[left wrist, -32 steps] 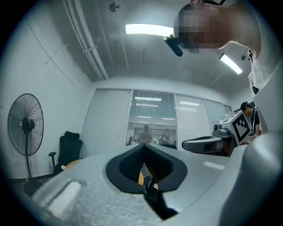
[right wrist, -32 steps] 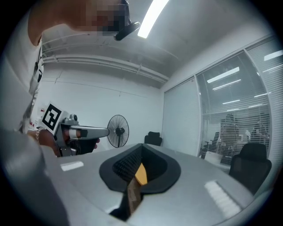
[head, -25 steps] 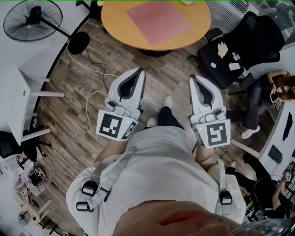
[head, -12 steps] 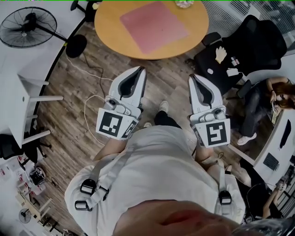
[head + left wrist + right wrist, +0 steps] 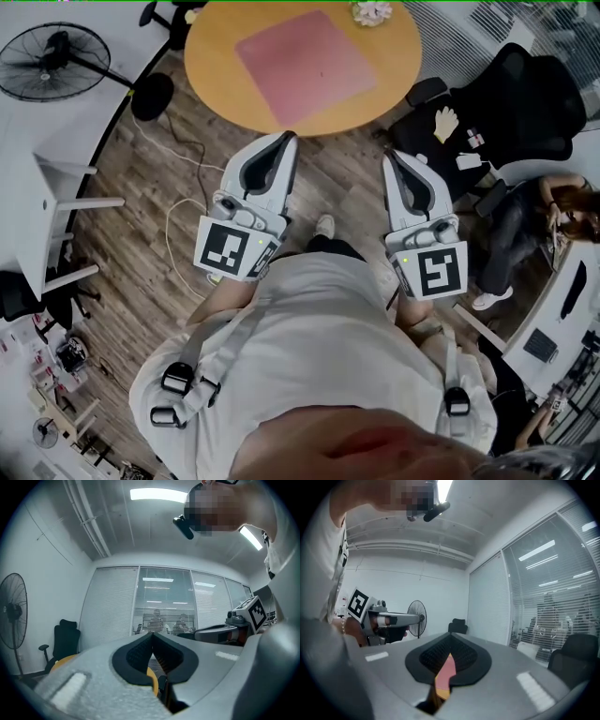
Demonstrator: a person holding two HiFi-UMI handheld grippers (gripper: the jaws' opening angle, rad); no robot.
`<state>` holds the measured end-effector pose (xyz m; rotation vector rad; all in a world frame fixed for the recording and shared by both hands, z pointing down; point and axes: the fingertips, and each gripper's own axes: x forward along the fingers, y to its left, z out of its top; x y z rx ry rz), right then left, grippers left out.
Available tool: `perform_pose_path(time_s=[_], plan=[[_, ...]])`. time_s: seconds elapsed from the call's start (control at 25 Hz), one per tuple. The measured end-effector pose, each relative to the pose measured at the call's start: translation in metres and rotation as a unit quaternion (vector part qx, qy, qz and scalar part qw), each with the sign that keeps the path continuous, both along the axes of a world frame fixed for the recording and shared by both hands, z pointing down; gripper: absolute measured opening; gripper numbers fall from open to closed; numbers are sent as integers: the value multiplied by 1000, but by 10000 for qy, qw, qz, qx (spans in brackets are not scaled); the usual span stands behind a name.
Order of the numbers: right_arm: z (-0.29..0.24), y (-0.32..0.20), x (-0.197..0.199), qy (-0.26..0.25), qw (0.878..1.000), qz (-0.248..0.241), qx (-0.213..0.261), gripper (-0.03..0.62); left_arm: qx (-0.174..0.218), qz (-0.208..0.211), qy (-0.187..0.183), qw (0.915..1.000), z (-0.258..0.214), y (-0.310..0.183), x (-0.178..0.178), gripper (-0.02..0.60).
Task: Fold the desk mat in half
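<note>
Head view: a pink desk mat (image 5: pixel 305 64) lay flat on a round wooden counter (image 5: pixel 208 66), ahead of the standing person. The left gripper (image 5: pixel 284 141) and right gripper (image 5: pixel 391 157) pointed toward the counter, both clear of the mat.

Left gripper view: the jaws met at their tips with nothing between them. A sliver of the counter's edge showed beyond them.

Right gripper view: the jaws were likewise together and empty. The mat appeared as a pink strip beyond them.

The mat looked thin, light and limp. It would probably bend easily, though it might slide on the smooth wood. The two corners of one edge seemed the best places to pinch, one per gripper.
</note>
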<state>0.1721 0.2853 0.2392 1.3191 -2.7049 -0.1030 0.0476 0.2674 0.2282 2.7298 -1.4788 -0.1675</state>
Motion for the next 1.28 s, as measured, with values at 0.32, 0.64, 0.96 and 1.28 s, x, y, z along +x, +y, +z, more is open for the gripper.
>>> perform_pose_path(time_s=[0.32,0.64,0.96,1.28], plan=[[4,-24,15,-77,9999,-20,-99,5,-75,-135,-29,9999,7,-22,10,5],[12,-43,13,7,9999,-37,-115,5,-163,-228,-73,9996,15,-43,-1,5],[11,-79,5,36,9999,47,-86,5,-149,-179,-69,9997,16,-81,-10,5],[14,-123,-7,81,9999,96,-96,5,-123,-53,-43,9999,17,-126,-19,5]])
